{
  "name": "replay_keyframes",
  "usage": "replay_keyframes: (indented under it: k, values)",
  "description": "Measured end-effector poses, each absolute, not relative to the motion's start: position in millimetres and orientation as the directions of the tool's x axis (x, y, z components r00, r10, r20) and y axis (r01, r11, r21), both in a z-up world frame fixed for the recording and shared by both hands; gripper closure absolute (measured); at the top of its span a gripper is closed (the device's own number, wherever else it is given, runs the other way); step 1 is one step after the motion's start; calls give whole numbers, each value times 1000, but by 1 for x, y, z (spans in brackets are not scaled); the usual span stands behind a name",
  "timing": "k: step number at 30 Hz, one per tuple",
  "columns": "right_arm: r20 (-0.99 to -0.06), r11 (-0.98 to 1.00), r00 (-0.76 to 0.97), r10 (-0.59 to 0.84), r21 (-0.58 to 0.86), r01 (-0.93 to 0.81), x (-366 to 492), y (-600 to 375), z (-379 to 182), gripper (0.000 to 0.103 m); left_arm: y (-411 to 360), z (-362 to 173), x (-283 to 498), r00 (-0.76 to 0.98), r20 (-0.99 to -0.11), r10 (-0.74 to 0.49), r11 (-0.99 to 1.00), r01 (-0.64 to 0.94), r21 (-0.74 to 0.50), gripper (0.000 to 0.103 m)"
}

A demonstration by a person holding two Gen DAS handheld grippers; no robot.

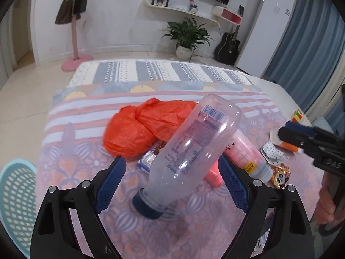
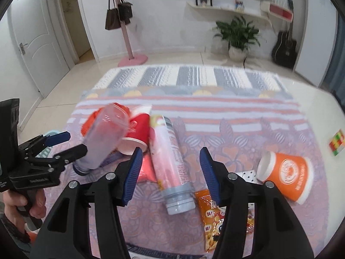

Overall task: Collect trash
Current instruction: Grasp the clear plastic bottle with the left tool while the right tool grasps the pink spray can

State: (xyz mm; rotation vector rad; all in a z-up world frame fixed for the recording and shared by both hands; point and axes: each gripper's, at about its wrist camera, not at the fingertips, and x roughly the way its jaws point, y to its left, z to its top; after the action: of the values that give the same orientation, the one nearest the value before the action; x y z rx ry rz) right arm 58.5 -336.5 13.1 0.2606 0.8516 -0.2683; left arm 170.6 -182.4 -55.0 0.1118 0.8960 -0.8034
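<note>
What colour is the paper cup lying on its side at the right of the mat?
Orange, with a white inside and a pale round logo. The paper cup shows best in the right wrist view.

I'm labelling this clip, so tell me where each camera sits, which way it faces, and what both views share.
Left wrist: on the left gripper, facing down along its fingers at the clear bottle; the right gripper shows beside it.
Right wrist: on the right gripper, facing down at the pink bottle; the left gripper and hand show.
Shared: both bottles, orange bag, patterned cloth.

My right tongs gape above the pink bottle lying on the rug; an orange cup lies just beside them, toward the rug's right edge.
</note>
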Motion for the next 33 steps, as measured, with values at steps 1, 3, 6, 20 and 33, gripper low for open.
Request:
replay_keyframes:
  k: [1,3,6,20,33]
  values:
    - [-772,934,623,-124,121,336,60,-337,9,51,-183,-56,171,357,-731,-582,706,667,-237,18]
    - [-786,937,608,-116,117,330,68,-338,-1,51,-183,-61,171,346,-729,-590,698,672,-246,18]
    - [-800,939,593,-91,129,318,77,-339,-14,51,-185,-71,174,329,-727,-603,687,678,-263,18]
    - [-842,938,538,-31,161,306,108,-339,-53,51,-206,-81,171,273,-725,-633,644,706,-296,35]
    - [-852,941,522,-43,141,308,113,-338,-59,56,-181,-56,168,302,-652,-695,648,655,-388,42]
